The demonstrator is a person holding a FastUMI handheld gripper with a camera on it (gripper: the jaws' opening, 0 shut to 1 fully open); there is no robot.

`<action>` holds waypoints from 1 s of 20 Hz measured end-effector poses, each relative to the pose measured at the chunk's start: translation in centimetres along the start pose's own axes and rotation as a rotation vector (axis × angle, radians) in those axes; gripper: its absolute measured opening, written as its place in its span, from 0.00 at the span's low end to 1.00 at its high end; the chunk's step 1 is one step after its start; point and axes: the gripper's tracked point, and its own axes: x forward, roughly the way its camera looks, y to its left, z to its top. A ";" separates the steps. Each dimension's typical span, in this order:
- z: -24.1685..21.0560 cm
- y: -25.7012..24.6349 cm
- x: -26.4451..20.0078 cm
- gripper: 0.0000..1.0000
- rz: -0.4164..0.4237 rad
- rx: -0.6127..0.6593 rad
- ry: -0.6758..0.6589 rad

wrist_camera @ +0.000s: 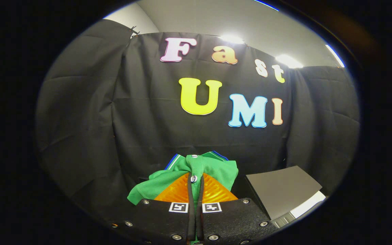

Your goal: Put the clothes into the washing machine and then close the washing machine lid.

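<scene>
Two fingers of my hand-held gripper (196, 182) pinch the green knit polo shirt (196, 170) at lower centre; the grey washing machine lid (282, 190) sits lower right; no readable labels.

green shirt (196, 170) pinched in claw (196, 182); raised grey lid (281, 190) just right.

The booth is walled by creased black cloth (141, 112), hung in panels. Above it a pale ceiling (196, 17) is seen, lit by two bright lamps (231, 38).
</scene>
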 end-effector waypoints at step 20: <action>-12.5 3.9 4.1 0.01 0.025 -0.053 0.212</action>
